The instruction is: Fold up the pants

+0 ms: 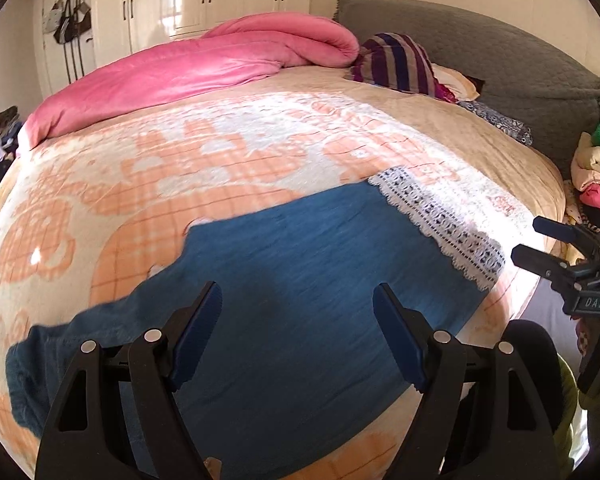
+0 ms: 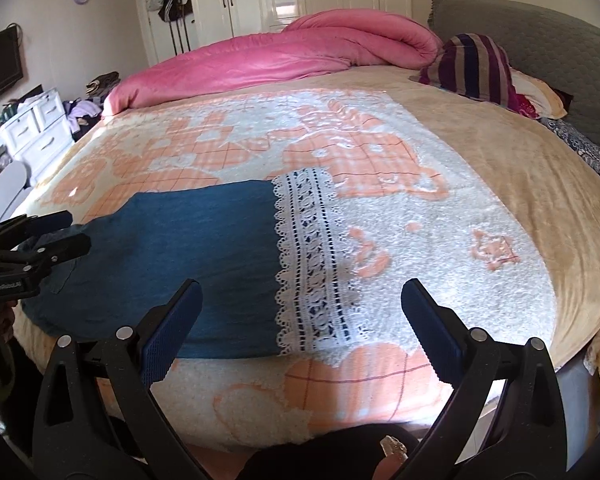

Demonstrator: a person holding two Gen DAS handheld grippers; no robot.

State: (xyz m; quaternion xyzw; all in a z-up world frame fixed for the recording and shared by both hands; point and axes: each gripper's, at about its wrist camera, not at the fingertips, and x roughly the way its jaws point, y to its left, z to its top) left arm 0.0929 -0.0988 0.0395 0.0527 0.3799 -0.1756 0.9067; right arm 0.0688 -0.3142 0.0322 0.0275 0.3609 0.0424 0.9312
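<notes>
Blue pants (image 1: 284, 280) with a white lace hem (image 1: 440, 220) lie flat across the near part of the bed, waist to the left, hem to the right. In the right wrist view the pants (image 2: 188, 256) and lace hem (image 2: 312, 264) lie just ahead. My left gripper (image 1: 298, 304) is open and empty, hovering over the middle of the pants. My right gripper (image 2: 302, 300) is open and empty above the lace hem near the bed's front edge. The right gripper also shows at the right edge of the left wrist view (image 1: 540, 244). The left gripper shows at the left of the right wrist view (image 2: 56, 232).
The bed has an orange and white blanket (image 2: 380, 152). A pink duvet (image 2: 284, 56) lies rolled along the far side. A striped cloth (image 2: 476, 68) and a grey headboard (image 2: 540, 40) are at the far right. White drawers (image 2: 36, 128) stand left. A clothes pile (image 1: 592, 168) lies right.
</notes>
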